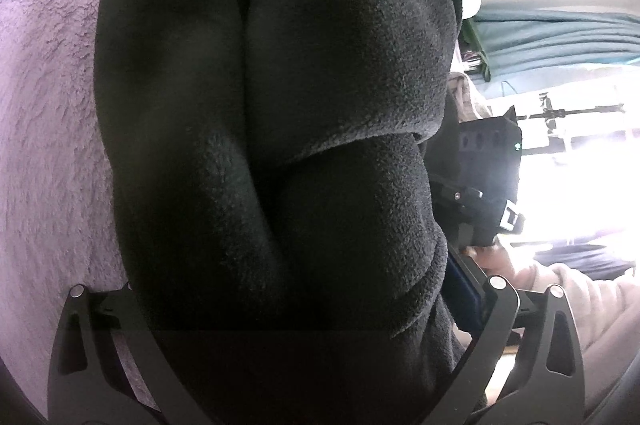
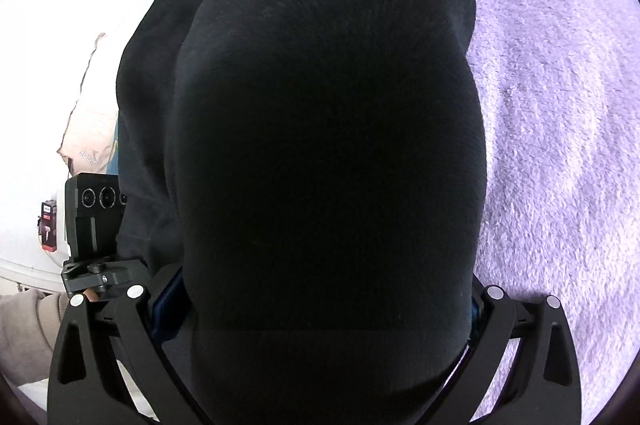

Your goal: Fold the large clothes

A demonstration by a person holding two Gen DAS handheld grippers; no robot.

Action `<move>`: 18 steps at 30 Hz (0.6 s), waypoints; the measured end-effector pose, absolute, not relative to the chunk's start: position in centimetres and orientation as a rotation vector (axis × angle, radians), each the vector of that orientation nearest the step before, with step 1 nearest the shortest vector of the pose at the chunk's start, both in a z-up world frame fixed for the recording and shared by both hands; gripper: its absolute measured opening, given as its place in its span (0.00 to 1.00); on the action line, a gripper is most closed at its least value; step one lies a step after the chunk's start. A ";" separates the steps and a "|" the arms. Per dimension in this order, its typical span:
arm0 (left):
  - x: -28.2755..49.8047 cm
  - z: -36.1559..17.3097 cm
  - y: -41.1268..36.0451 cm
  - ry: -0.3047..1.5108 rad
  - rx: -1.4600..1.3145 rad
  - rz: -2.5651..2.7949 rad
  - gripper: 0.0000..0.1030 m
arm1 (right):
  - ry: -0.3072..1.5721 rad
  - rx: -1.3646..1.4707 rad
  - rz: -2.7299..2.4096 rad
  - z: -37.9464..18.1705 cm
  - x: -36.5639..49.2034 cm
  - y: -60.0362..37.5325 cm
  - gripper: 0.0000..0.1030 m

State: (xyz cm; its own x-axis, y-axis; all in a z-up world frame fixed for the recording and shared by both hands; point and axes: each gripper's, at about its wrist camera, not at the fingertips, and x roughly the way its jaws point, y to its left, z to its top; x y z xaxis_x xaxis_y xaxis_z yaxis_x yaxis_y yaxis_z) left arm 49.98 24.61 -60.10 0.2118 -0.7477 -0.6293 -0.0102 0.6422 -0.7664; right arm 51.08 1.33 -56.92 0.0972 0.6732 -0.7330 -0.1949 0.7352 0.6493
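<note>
A thick black fleece garment point(image 1: 280, 105) fills most of the left wrist view, bunched in folds between my left gripper's arms and draped over them. It also fills the right wrist view point(image 2: 328, 145), hanging over my right gripper. Both grippers' fingertips are hidden under the cloth. The fabric runs straight into each gripper, so each looks shut on it. The right gripper's body point(image 1: 488, 177) shows at the right in the left wrist view; the left gripper's body point(image 2: 96, 225) shows at the left in the right wrist view.
A fluffy lilac blanket point(image 1: 48, 105) lies beneath the garment, also seen in the right wrist view point(image 2: 560, 105). A person's beige sleeve point(image 1: 580, 305) is at lower right. Teal bedding point(image 1: 560, 37) and a bright window area lie beyond.
</note>
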 end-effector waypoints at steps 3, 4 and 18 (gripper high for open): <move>49.8 -60.1 24.5 1.263 -0.742 -0.581 0.95 | 1.329 0.440 0.674 -56.9 51.0 1.6 0.95; 49.7 -60.1 24.5 1.261 -0.745 -0.580 0.95 | 1.329 0.440 0.673 -56.9 51.0 1.8 0.95; 49.0 -59.7 24.6 1.275 -0.736 -0.551 0.83 | 1.304 0.440 0.680 -55.8 50.2 2.8 0.82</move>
State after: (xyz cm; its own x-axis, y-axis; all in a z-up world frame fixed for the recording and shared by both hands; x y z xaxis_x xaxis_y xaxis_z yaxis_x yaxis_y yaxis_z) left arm 48.99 24.62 -59.69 0.2184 -0.7307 -0.6468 -0.0296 0.6576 -0.7528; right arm 50.25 2.82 -55.81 0.1151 0.6775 -0.7264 -0.2086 0.7315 0.6492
